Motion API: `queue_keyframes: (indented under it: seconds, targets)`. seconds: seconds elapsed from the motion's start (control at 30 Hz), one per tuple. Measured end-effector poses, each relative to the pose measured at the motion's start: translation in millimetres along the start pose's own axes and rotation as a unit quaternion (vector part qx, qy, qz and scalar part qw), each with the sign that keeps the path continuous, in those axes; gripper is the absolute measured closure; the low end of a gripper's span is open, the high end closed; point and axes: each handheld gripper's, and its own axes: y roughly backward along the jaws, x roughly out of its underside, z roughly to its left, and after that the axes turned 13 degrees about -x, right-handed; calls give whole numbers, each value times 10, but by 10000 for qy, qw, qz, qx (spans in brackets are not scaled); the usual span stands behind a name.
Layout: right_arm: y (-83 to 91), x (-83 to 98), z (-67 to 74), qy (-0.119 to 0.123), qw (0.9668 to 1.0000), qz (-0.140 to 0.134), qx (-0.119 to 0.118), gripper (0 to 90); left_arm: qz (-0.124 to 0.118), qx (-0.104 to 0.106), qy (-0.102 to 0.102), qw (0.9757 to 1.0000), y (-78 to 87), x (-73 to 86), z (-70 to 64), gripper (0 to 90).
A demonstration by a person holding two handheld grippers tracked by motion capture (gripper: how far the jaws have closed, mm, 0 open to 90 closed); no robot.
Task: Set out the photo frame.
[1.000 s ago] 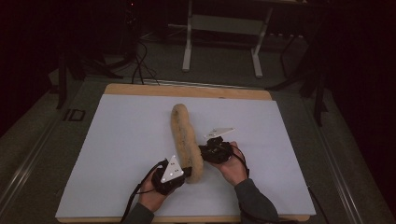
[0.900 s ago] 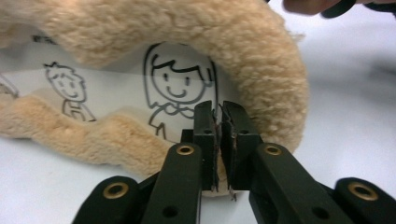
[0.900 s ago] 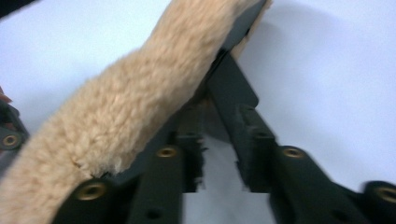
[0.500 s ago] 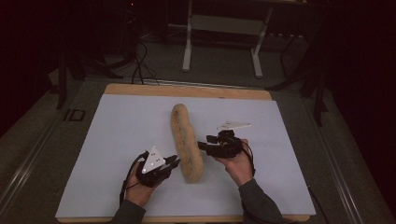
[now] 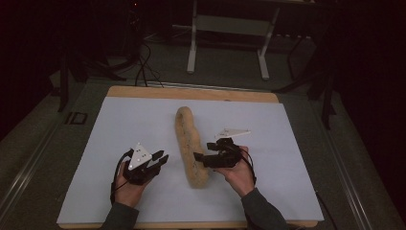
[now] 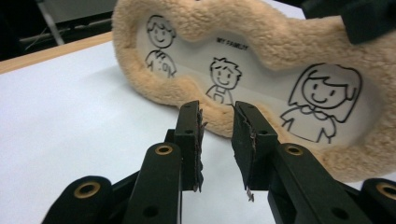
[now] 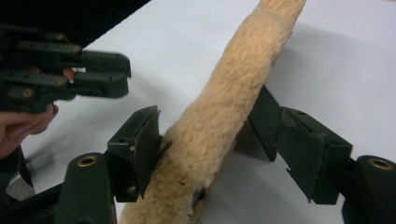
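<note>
Scene: We saw a person seated at a white-topped table (image 5: 119, 143), a set of tongs in each hand, forearms entering from the bottom edge of the high view.

Plush frame: A long tan fleece picture frame (image 5: 190, 146) lay at the centre of the table in the high view, running from mid-frame down towards the lower centre. In the left gripper view its face (image 6: 261, 70) filled the upper half of the picture, with three cartoon figures drawn on a white panel under the words "MY FAMILY".

Left tongs: We saw the left tongs (image 5: 160, 160) in the lower left of the high view, just beside the frame and apart from it. Their jaws had just been opening and stood a narrow gap apart (image 6: 217, 135), with nothing between them; the fleece edge lay just beyond the tips.

Right tongs: The right tongs (image 5: 198, 157) sat at lower centre-right of the high view, tips at the frame's right edge. Their jaws had just been opening and stood wide (image 7: 205, 140). The fleece edge (image 7: 219, 116) ran between them from the bottom centre to the top right; the left pad (image 7: 147, 144) lay against the pile, while the right jaw stood clear of it.

Hands: The left hand (image 5: 125, 189) and right hand (image 5: 239, 173) gripped the tongs' bodies near the lower edge of the high view.

Background: A dark floor with cables and a pale stand (image 5: 227, 43) filled the top of the high view.
</note>
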Motion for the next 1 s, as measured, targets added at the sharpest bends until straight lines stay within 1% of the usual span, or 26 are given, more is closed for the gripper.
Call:
queue_keyframes:
  seconds: [0.1, 0.2, 0.3, 0.37, 0.4, 0.47, 0.57, 0.77, 0.8, 0.87, 0.9, 0.97, 1.0]
  targets:
    - [-47, 29, 32, -17, 9999, 113, -28, 290, 18, -33, 30, 10000, -1, 3, 21, 724]
    - [-96, 67, 92, 80, 9996, 239, -81, 269, 33, -49, 21, 10000, 0, 5, 29, 721]
    - [-153, 114, 123, 153, 9991, 401, -2, 267, 46, -62, 7, 10000, -1, 7, 33, 718]
    - [-169, 131, 124, 167, 9989, 441, 44, 267, 57, -83, -5, 9999, -2, 8, 38, 717]
    - [-205, 165, 120, 132, 9986, 507, 54, 277, 57, -90, 2, 9999, -2, 9, 41, 717]
    - [-237, 192, 126, 133, 9980, 610, 78, 329, 53, -104, 4, 9999, -1, 10, 51, 716]
    - [-258, 218, 136, 95, 9979, 638, 18, 411, 52, -121, 33, 9999, 5, 13, 68, 716]
    - [-239, 236, 141, 18, 9980, 633, 50, 454, 77, -194, 48, 9998, 10, 13, 98, 717]
    - [-226, 237, 141, 82, 9978, 643, 99, 470, 79, -201, 55, 9998, 10, 14, 101, 717]
    - [-207, 238, 153, 133, 9975, 666, 169, 491, 86, -217, 56, 9997, 9, 16, 109, 717]
    - [-194, 238, 157, 206, 9972, 687, 231, 502, 88, -221, 54, 9997, 9, 16, 112, 717]
    - [-187, 239, 158, 239, 9970, 694, 254, 509, 92, -234, 55, 9997, 8, 16, 114, 717]
    - [-159, 240, 149, 329, 9964, 728, 299, 533, 96, -234, 60, 9997, 5, 18, 123, 717]
